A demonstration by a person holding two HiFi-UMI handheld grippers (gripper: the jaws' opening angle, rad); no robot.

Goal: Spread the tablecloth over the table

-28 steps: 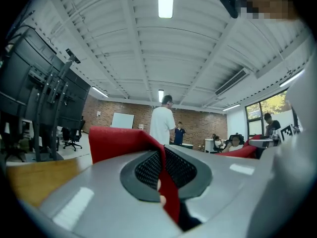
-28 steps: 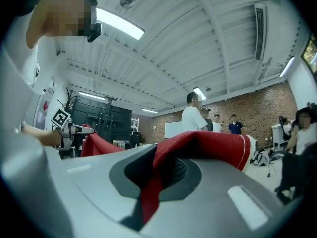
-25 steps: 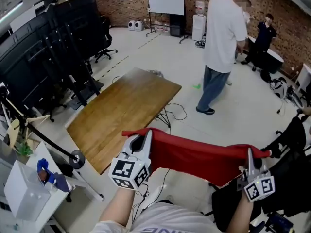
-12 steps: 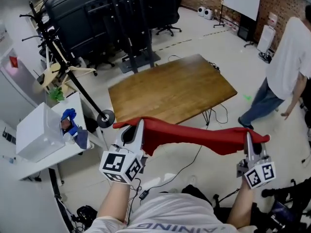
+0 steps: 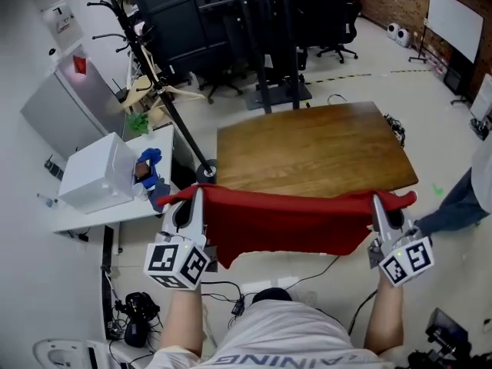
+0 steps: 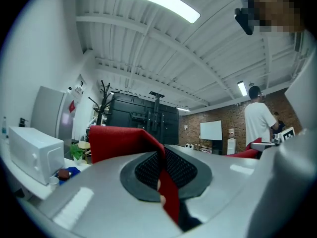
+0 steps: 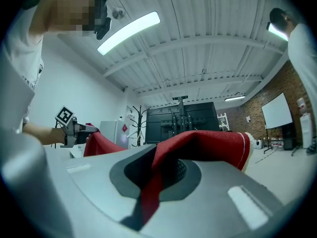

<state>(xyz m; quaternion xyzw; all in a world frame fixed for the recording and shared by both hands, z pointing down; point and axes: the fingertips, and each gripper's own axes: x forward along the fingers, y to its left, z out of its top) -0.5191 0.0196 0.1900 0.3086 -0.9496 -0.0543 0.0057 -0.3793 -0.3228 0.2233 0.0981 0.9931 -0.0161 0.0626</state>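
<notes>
Swung round from a second ago, I now face the table [image 5: 315,148] at twelve o'clock; left gripper [image 5: 195,197] and right gripper [image 5: 378,203] each pinch a corner of the red tablecloth [image 5: 284,221] hanging before it. Slack could snag the near edge.

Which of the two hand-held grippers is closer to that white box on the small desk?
Left. The left hand-held gripper holds the red cloth close to the white box; the right hand-held gripper grips the cloth's far end.
</notes>
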